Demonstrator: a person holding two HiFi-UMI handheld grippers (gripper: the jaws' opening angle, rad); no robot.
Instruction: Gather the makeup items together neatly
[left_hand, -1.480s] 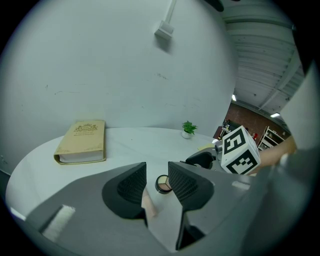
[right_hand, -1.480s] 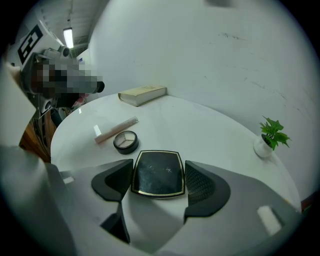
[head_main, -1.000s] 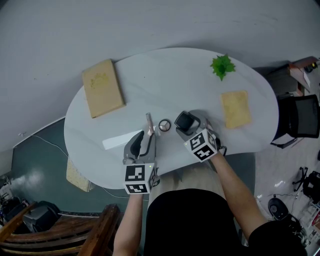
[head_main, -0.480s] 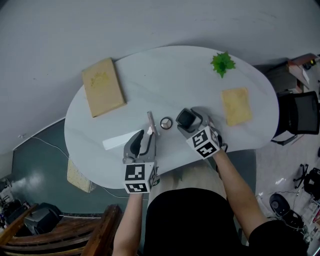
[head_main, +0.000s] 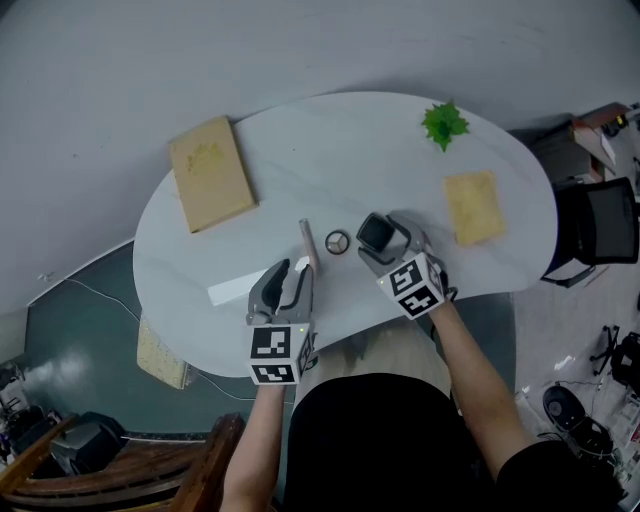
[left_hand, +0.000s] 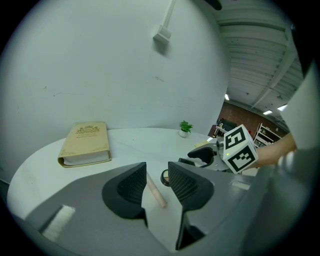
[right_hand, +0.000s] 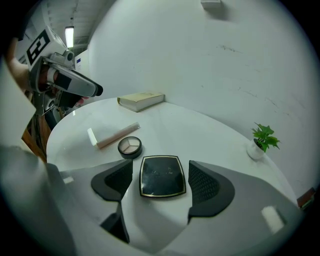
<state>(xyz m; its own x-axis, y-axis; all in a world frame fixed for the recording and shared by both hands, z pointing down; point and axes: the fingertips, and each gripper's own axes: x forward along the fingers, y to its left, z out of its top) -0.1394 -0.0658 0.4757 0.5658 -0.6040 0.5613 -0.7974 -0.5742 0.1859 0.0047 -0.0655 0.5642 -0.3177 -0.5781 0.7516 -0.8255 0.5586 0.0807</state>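
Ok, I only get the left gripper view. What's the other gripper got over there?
Observer: The right gripper is open. A black square case lies flat between its jaws, not pinched.
Operator: And what's peeking out behind my jaw?
Observer: A little round pot with three pale powders, beside the case with a gap between them.
Operator: Anything hiding past that gripper?
Observer: A flat tan pad lies beyond it, nearer the plant.
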